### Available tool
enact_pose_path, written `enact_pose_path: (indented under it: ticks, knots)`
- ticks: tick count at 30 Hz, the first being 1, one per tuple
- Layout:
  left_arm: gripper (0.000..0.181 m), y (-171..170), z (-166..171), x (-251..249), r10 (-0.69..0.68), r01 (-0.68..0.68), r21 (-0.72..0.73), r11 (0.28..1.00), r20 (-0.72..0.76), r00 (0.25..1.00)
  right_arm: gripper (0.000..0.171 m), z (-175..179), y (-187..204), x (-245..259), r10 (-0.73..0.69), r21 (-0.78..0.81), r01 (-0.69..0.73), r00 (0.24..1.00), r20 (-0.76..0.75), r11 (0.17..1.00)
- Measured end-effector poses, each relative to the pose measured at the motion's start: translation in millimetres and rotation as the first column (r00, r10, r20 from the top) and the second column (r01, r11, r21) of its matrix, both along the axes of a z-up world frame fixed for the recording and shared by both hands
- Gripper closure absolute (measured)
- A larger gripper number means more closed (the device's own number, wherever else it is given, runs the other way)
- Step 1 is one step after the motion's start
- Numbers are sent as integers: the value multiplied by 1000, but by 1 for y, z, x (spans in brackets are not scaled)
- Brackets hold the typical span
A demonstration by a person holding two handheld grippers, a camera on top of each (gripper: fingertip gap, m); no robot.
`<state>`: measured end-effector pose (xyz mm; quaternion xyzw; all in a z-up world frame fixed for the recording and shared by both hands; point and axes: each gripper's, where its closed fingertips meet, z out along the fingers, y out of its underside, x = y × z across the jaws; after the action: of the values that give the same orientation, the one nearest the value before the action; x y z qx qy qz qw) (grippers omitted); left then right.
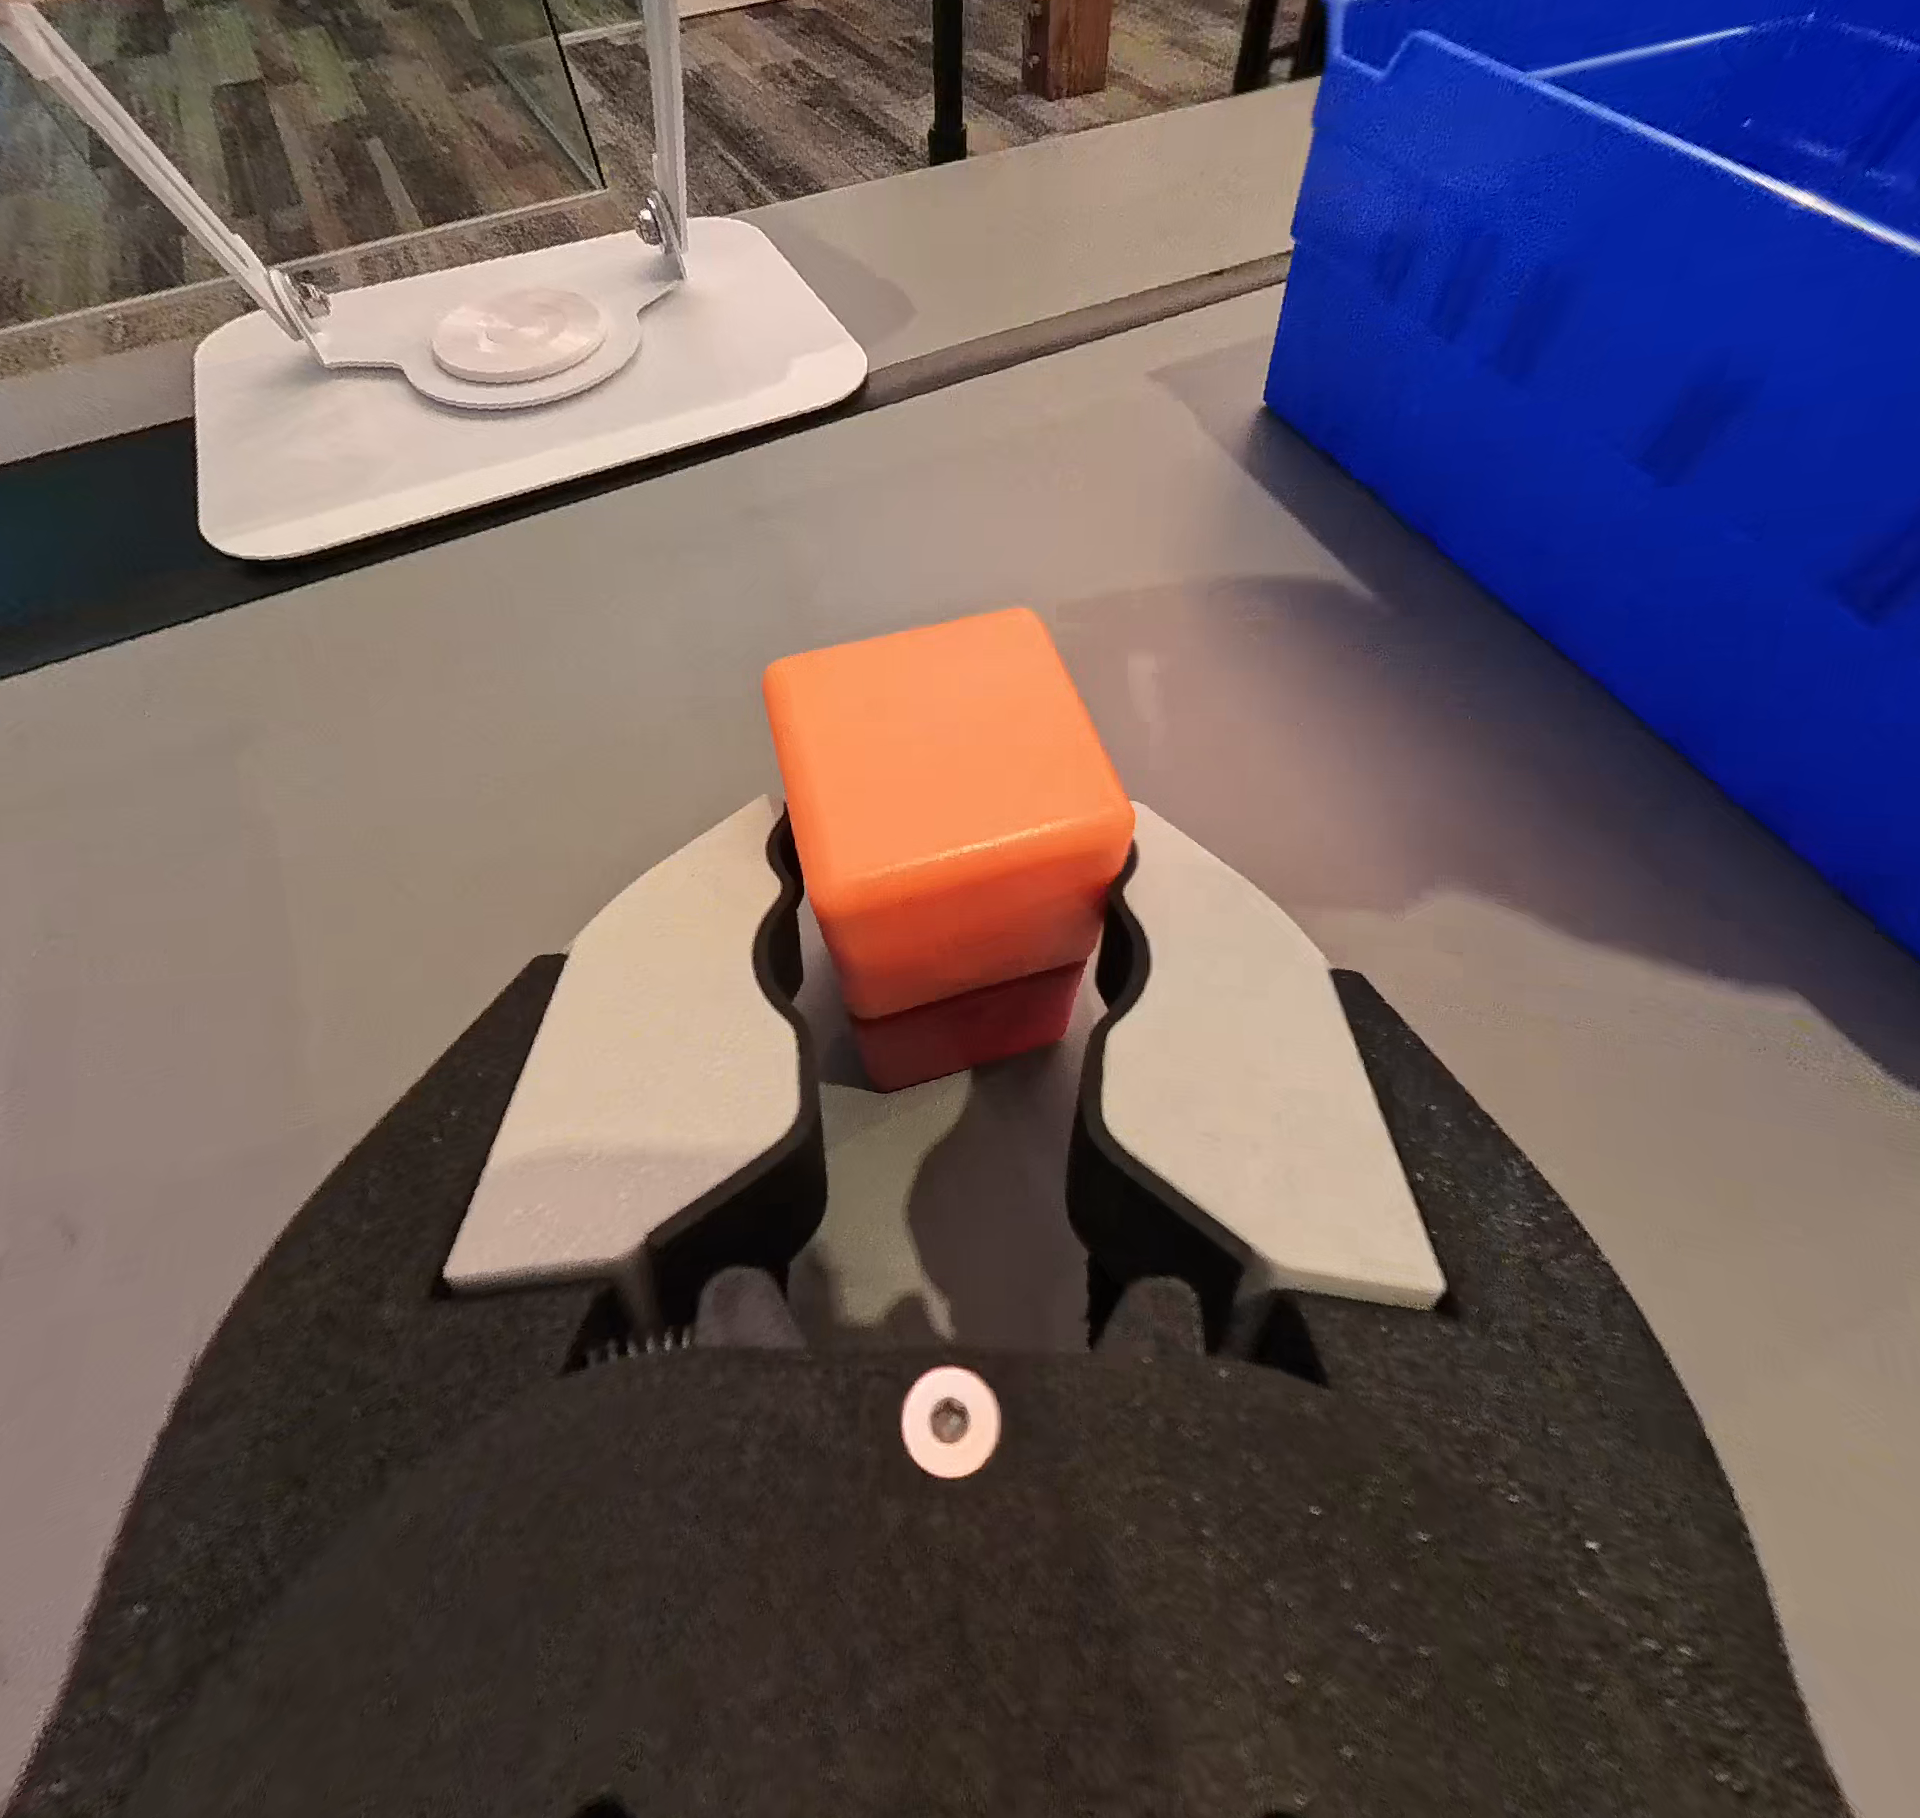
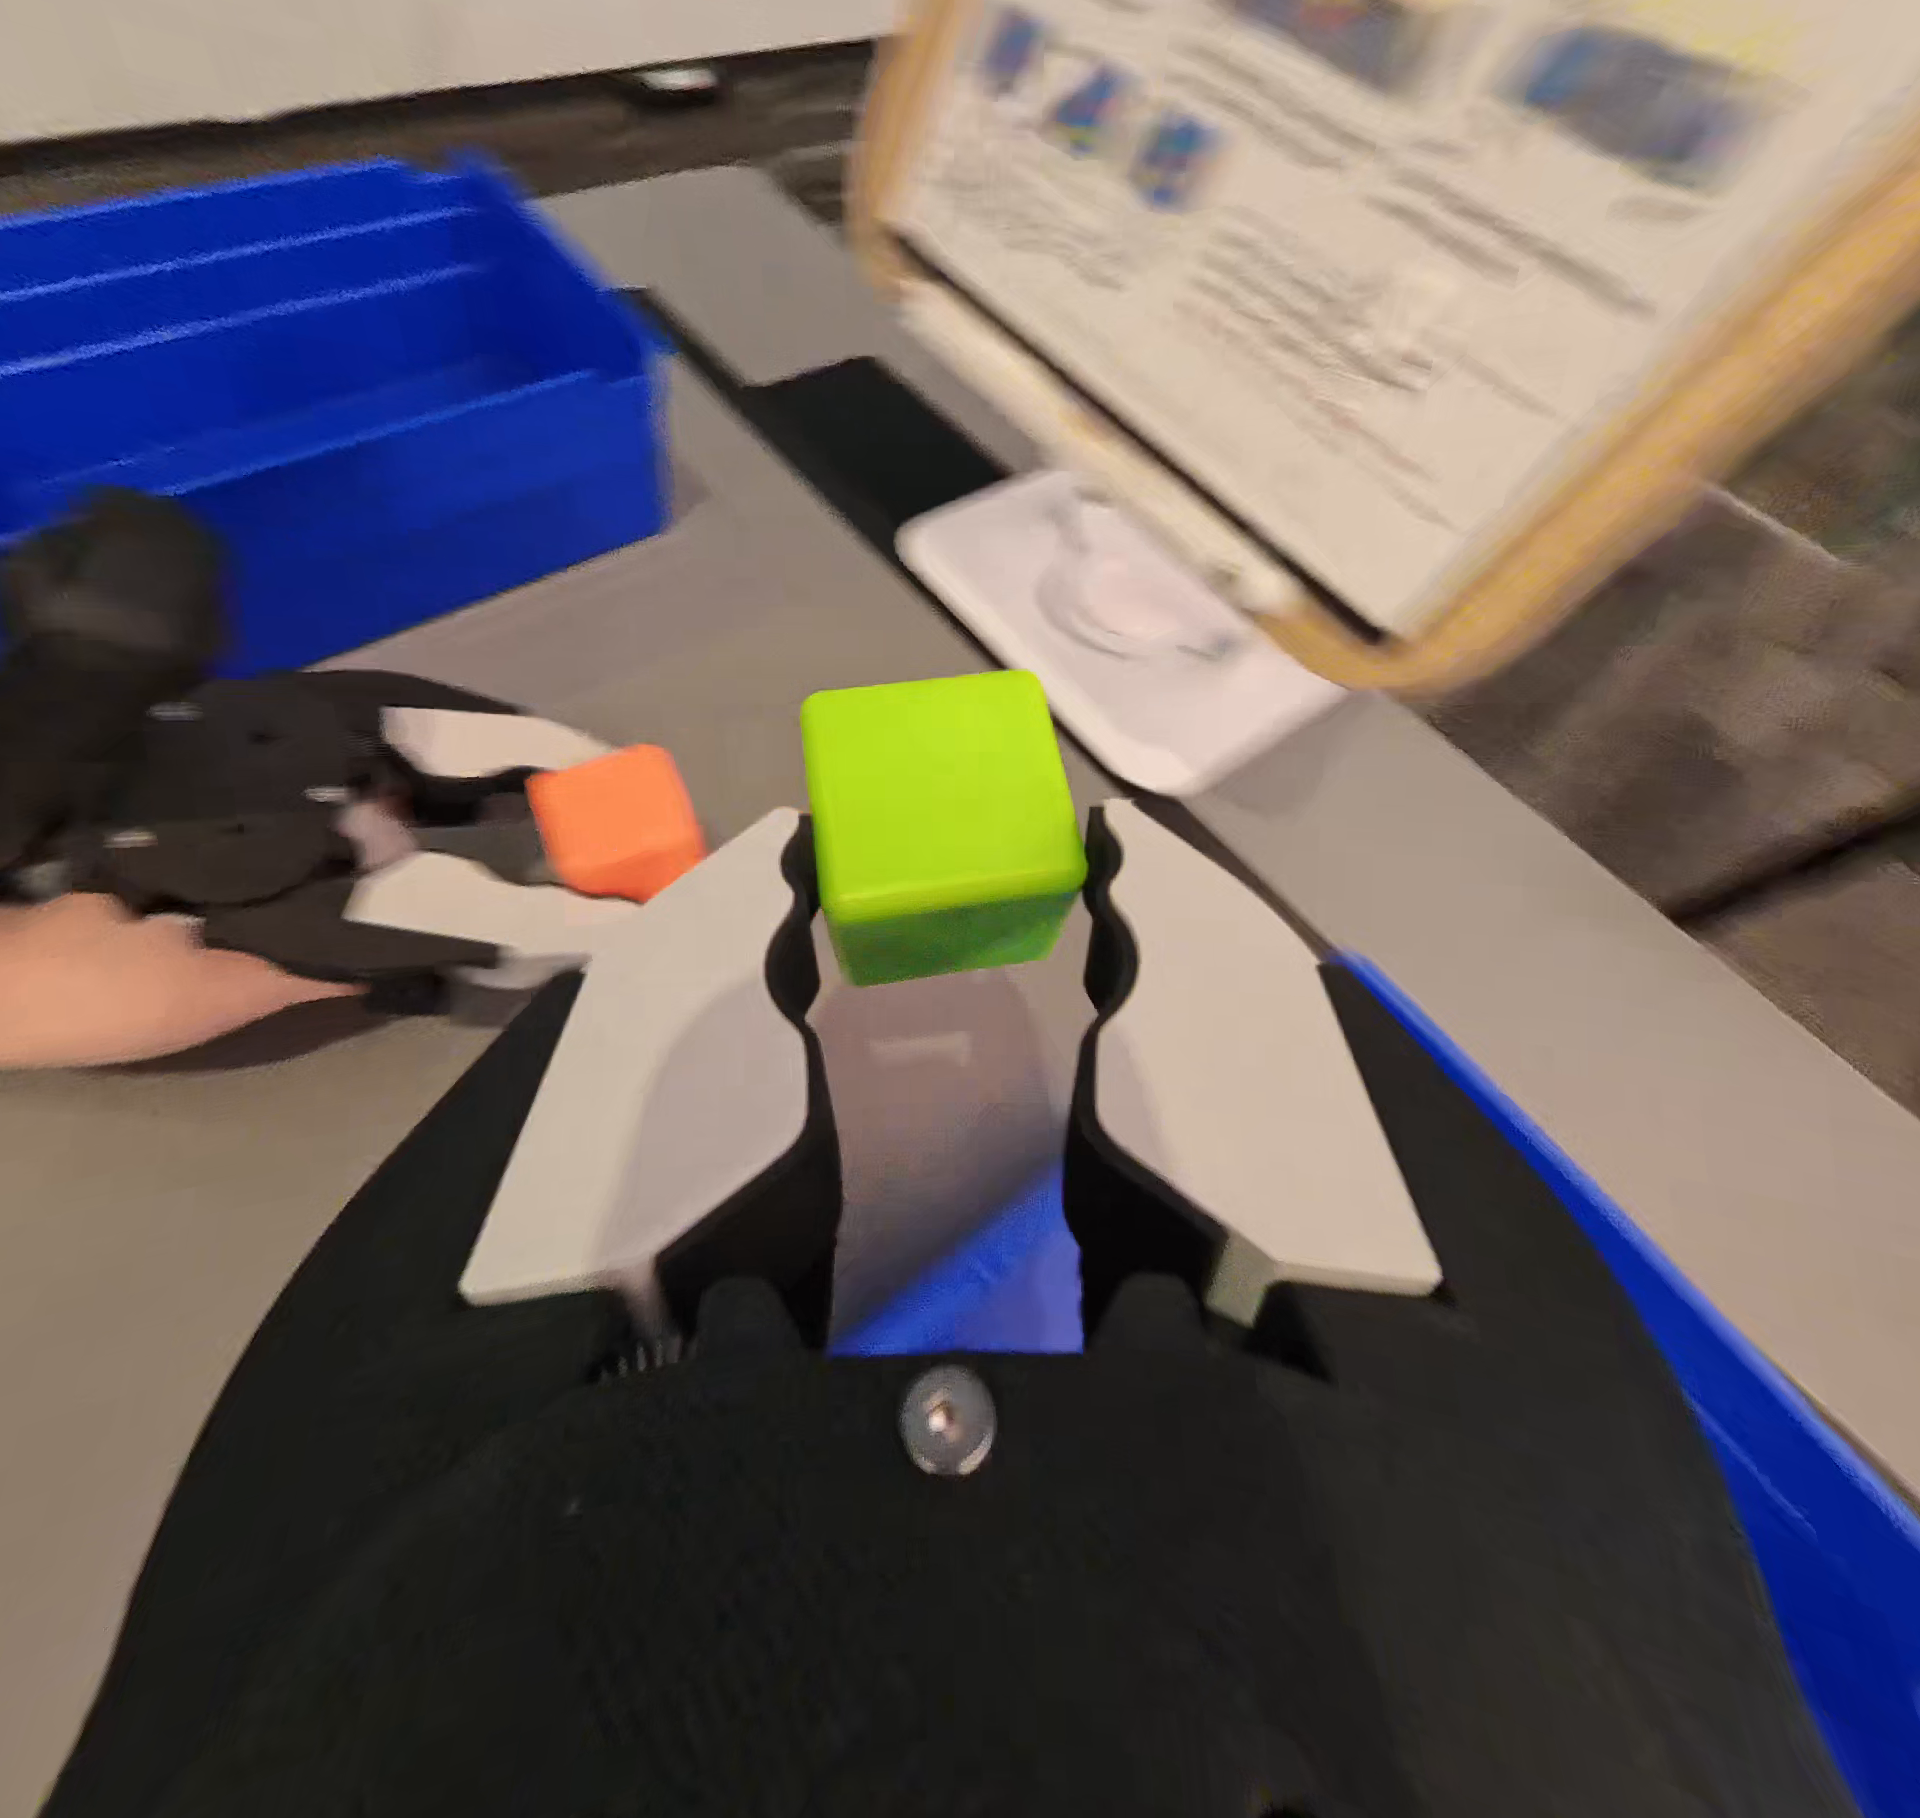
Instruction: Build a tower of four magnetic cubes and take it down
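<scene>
Grey table point(image 1: 520, 729) fills both views, with a patterned floor past its far edge. On it, the left claw point(image 1: 956, 875) is closed on an orange cube point(image 1: 935, 792), one finger pressed on each side. That orange cube sits right on top of a red cube point(image 1: 961, 1036), and the red cube rests on the table between the fingers. So two cubes are stacked here. Ahead and to the right of the left claw is a big blue bin point(image 1: 1621, 314), near but not touching the cubes. Ahead and to the left is a white stand point(image 1: 520, 418) with a flat base and thin metal legs. The right claw point(image 2: 940, 885) is closed on a green cube point(image 2: 935, 802) and holds it up off the table. This view is blurry. Off to the left of the right claw you can see the left claw point(image 2: 540, 833) with the orange cube point(image 2: 613, 818) and part of a hand point(image 2: 104, 979) behind it. A blue bin point(image 2: 312, 366) sits farther back on the left. Ahead and to the right is a board point(image 2: 1403, 241) with a wood edge and printed paper on it, above the white stand point(image 2: 1039, 605). A blue edge point(image 2: 1714, 1353) shows close by on the right of the claw. Three cubes can be counted in all: one orange, one red, one green.
</scene>
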<state>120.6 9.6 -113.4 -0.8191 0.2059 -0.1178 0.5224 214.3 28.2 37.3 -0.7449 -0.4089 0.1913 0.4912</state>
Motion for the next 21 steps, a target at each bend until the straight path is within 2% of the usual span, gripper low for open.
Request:
enact_pose_path:
  ticks: [3,6,9,12,21]
  knots:
    - [127,0,0,0,-1,1,-1,1000,-1,1000,121,-8,28,85,-257,-9,257,966,-6,966]
    - [127,0,0,1,-4,4,2,1000,-5,1000,121,-52,52,132,-387,-135,380,922,-29,915]
    - [127,0,0,1,-6,6,-2,1000,0,1000,120,-105,66,144,-437,-252,432,899,40,866]
    - [127,0,0,1,-7,7,-3,1000,1,1000,121,-138,75,143,-463,-282,476,879,116,833]
    - [127,0,-1,1,-16,16,-6,1000,1,1000,120,-175,73,131,-383,-272,452,883,272,850]
